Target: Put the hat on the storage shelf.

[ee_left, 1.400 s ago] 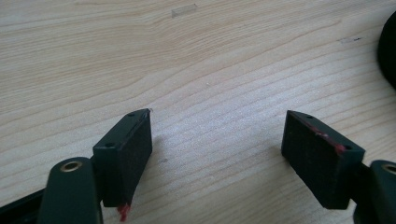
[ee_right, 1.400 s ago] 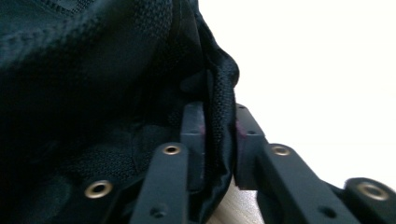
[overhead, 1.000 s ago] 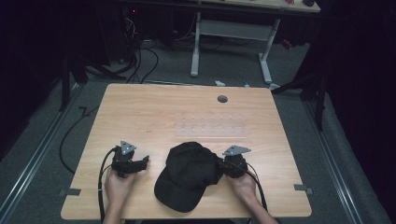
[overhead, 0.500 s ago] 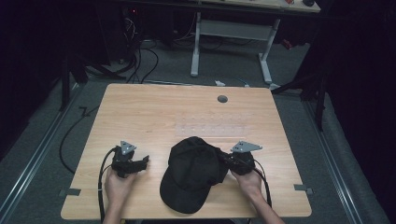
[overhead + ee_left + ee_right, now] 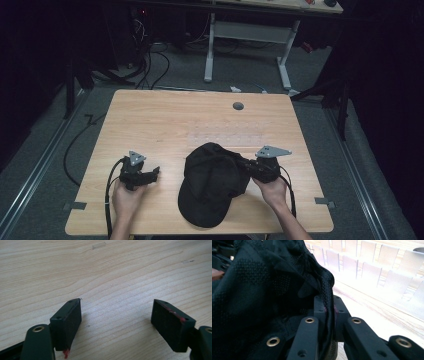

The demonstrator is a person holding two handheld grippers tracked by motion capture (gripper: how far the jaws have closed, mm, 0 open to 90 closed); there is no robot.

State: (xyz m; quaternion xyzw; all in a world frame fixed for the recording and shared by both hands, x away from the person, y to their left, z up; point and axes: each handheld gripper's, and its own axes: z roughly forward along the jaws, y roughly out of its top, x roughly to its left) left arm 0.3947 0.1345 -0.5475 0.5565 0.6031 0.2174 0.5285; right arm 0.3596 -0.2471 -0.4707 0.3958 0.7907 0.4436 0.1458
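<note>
A black cap [image 5: 212, 182] lies near the front middle of the wooden table [image 5: 165, 120], its crown lifted on the right side and its peak pointing toward the front edge. My right gripper [image 5: 246, 165] is shut on the cap's fabric edge. In the right gripper view the two pads pinch a fold of the black mesh cloth [image 5: 262, 285], with the right gripper [image 5: 329, 305] closed tight around it. My left gripper [image 5: 152, 172] rests on the table to the left of the cap, apart from it. Its jaws stand wide open over bare wood, the left gripper [image 5: 116, 315] holding nothing.
A dark round grommet [image 5: 238, 106] sits in the table near its far edge. A strip of pale rectangular marks [image 5: 225, 135] crosses the table behind the cap. Cables [image 5: 107, 200] trail from the grippers. Beyond the table stand a metal frame [image 5: 247, 37] and floor cables.
My right gripper has risen with the cap's edge in it, lifting the crown and dragging the cap a little to the right. The left gripper has stayed where it was.
</note>
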